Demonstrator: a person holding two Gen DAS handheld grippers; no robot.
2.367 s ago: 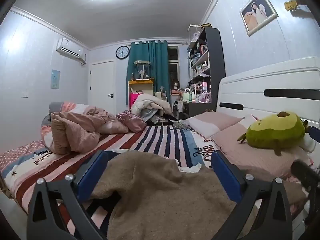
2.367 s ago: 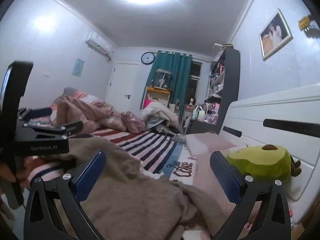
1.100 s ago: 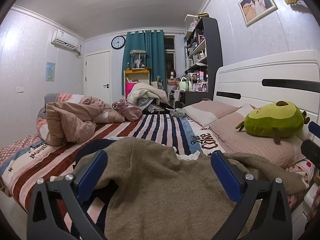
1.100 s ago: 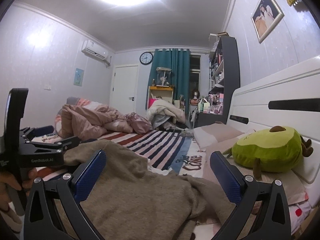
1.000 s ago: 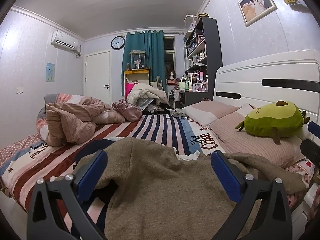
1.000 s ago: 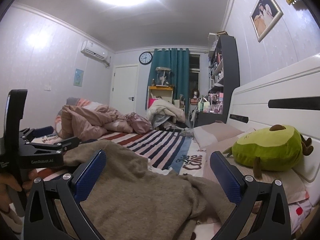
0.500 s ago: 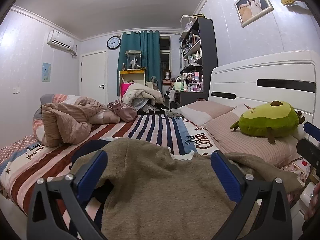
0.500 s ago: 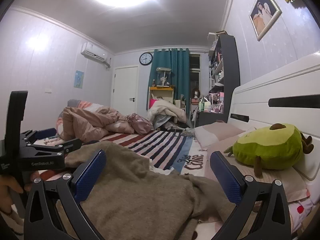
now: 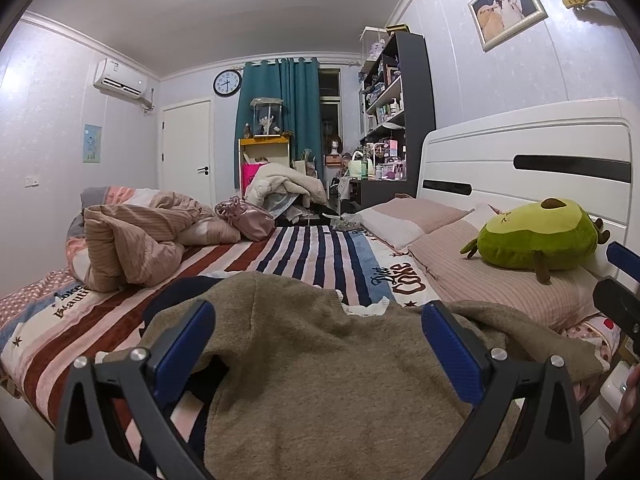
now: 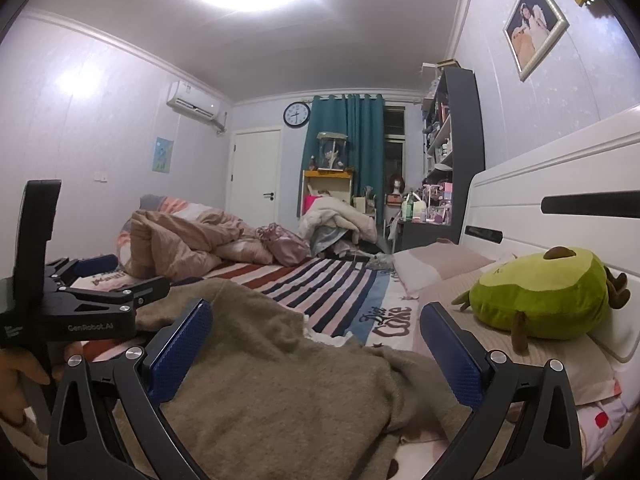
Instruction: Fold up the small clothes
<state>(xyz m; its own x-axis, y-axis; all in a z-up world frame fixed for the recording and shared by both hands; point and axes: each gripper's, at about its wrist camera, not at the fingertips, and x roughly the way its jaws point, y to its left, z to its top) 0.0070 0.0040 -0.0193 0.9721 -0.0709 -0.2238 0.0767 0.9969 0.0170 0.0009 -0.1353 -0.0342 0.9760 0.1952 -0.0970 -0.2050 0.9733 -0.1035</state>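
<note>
A bed (image 9: 312, 248) with a striped sheet fills the room, a white headboard (image 9: 532, 160) along its right side and a rumpled pink quilt (image 9: 136, 240) heaped at its far left. A brown knitted sweater (image 9: 340, 380) lies spread over the near part of the bed, one sleeve trailing right toward the striped pillows (image 9: 492, 272), on which a green avocado plush toy (image 9: 536, 236) sits. The left gripper (image 9: 316, 344) is held low and level over the sweater, pointing along the bed, its blue-padded fingers (image 9: 182, 344) spread wide with nothing between them but the cloth beneath. The right gripper (image 10: 316, 344) hovers just to its right in the same pose, fingers (image 10: 454, 354) likewise parted and holding nothing. In the right wrist view the left gripper (image 10: 116, 280) shows side-on at the sweater's left edge, gripped from below by the person's left hand (image 10: 24, 368). Whether either tool touches the knit cannot be told
</note>
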